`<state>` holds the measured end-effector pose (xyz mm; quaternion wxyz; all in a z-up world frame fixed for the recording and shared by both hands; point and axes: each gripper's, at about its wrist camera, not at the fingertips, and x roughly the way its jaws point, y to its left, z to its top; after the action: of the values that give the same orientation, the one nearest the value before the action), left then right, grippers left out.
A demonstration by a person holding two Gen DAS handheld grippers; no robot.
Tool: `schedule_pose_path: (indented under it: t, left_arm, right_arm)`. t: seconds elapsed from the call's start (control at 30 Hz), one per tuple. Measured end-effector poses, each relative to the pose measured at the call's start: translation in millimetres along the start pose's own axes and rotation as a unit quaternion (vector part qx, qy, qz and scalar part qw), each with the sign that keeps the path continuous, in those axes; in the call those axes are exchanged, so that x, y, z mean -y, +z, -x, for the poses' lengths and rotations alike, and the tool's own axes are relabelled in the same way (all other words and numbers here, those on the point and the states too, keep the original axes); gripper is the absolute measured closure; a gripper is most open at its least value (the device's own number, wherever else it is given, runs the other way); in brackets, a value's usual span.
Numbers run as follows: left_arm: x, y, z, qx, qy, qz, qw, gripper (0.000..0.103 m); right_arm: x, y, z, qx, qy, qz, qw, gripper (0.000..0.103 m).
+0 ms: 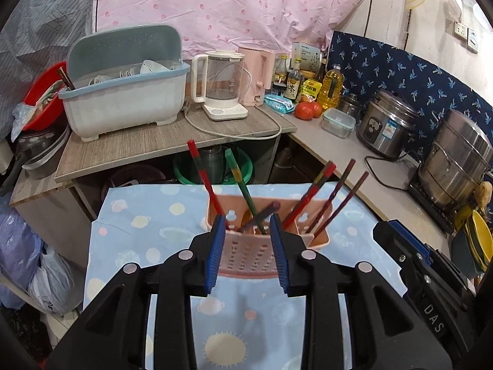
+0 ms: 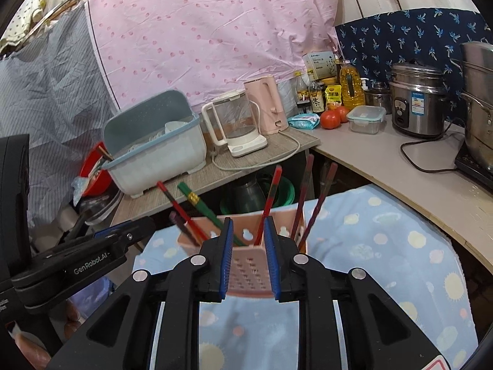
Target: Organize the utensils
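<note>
Chopsticks (image 1: pixel 311 195) stand loosely in a pink perforated utensil holder (image 1: pixel 246 256), leaning outward at different angles. One red stick (image 1: pixel 203 178) leans left, a green stick (image 1: pixel 243 191) stands near the middle, a darker stick (image 1: pixel 262 214) lies low across the opening, and three dark red sticks fan out to the right. The holder sits on a table covered by a light blue cloth (image 1: pixel 148 215) printed with pale dots, pots and suns.

The left hand-held gripper (image 1: pixel 248 256) hovers just in front of the holder, its blue-padded fingers (image 1: pixel 215 256) parted to about the width of the holder's front wall and gripping nothing. The right hand-held gripper (image 2: pixel 248 262) sits close beside it, also aimed at the holder (image 2: pixel 246 265), its blue pads (image 2: pixel 227 259) somewhat narrower apart and likewise empty. Each gripper shows at the edge of the other's view.

Behind the cloth, a wood-grain counter (image 1: pixel 154 141) carries a pale blue dish drainer (image 1: pixel 126 92) with bowls inside, a clear electric kettle (image 1: pixel 222 86) on a white base, and a pink kettle (image 1: pixel 255 74). Further right stand sauce bottles, a bottle of cooking oil (image 1: pixel 331 86), two tomatoes (image 1: pixel 306 111), a lidded clear container (image 1: pixel 339 121), a steel rice cooker (image 1: pixel 388 123) and a large steel pot (image 1: pixel 459 157). A pink spotted sheet (image 1: pixel 231 3) hangs behind.
</note>
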<state>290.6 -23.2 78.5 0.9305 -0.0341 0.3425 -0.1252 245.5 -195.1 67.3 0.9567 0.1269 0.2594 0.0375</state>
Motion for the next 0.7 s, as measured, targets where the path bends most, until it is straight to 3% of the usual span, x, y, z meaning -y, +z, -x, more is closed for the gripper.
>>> schedule_pose_path:
  t: [0.2,0.6,0.7]
  left_arm:
    - [7,-19,11,-0.007,0.017,-0.006,0.9998,0.073]
    - [18,-55,29,-0.014,0.039,-0.026,0.9988,0.053]
    - [21,-63,31,-0.017,0.045,-0.031,0.9984,0.045]
  right_arm:
    - [-5,-18,17,-0.012,-0.014,0.018,1.000,0.082]
    - [-2,-52,40,-0.050,-0.040,0.017,0.998,0.082]
    - [1,-60,44,-0.055,-0.041,0.010,0.998,0.073]
